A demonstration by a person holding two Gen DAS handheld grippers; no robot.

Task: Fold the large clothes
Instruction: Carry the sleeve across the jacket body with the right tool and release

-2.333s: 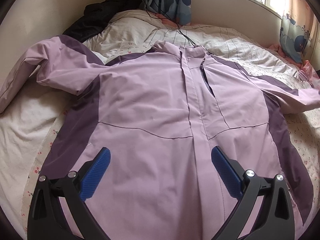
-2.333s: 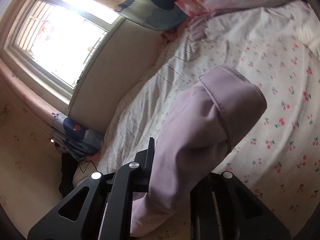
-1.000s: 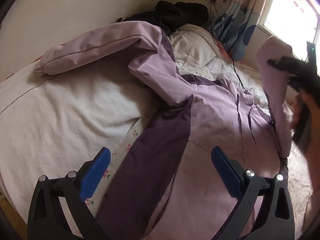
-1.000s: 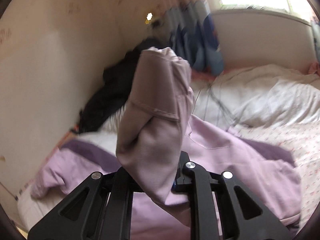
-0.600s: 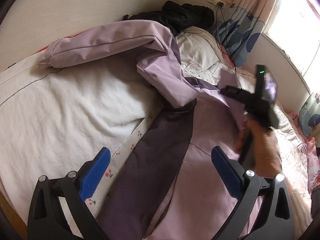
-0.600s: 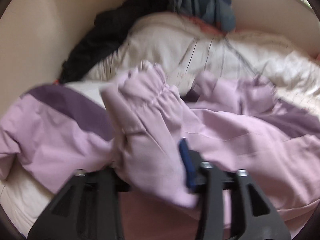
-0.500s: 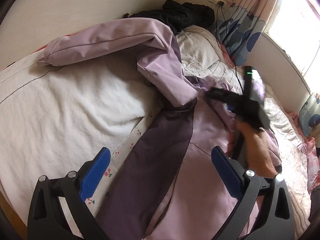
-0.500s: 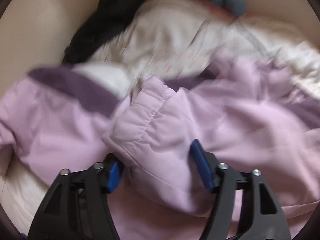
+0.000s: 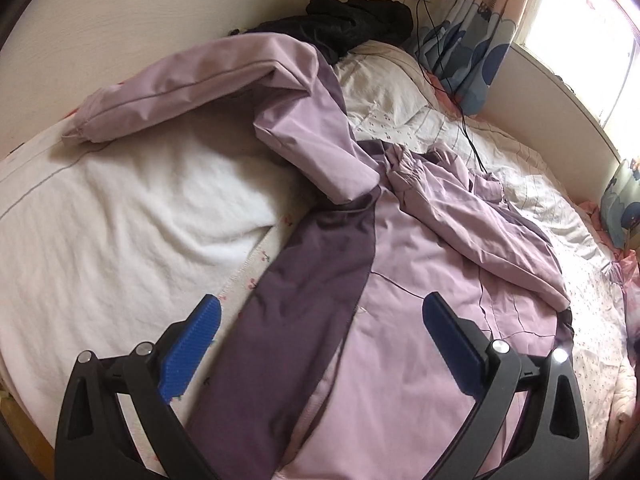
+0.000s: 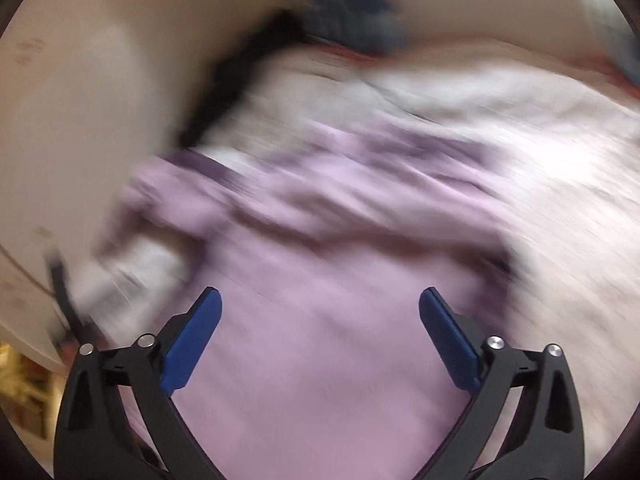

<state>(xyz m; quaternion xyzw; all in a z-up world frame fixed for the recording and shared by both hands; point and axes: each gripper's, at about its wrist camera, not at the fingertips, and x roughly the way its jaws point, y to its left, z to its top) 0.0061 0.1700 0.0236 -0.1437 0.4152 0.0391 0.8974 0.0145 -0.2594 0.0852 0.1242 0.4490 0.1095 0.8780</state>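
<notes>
A large lilac jacket (image 9: 400, 280) with dark purple side panels lies face up on the bed. One sleeve (image 9: 180, 88) stretches away to the far left. The other sleeve (image 9: 480, 220) lies folded across the chest. My left gripper (image 9: 320, 320) is open above the lower part of the jacket, and nothing is between its blue pads (image 9: 192, 344). The right wrist view is blurred: my right gripper (image 10: 320, 312) hangs over the jacket (image 10: 320, 240), its jaws opening wide with nothing between them.
A white quilt (image 9: 120, 220) covers the left of the bed. A black garment (image 9: 352, 28) is piled at the headboard corner beside a blue-patterned curtain (image 9: 472, 40). A black cable (image 9: 460, 100) runs from the wall socket onto the pillow (image 9: 384, 88). Walls enclose the bed at left and back.
The right gripper carried the sleeve over the jacket's front, let it go and opened. It then left the left wrist view. The left gripper stayed open and barely moved.
</notes>
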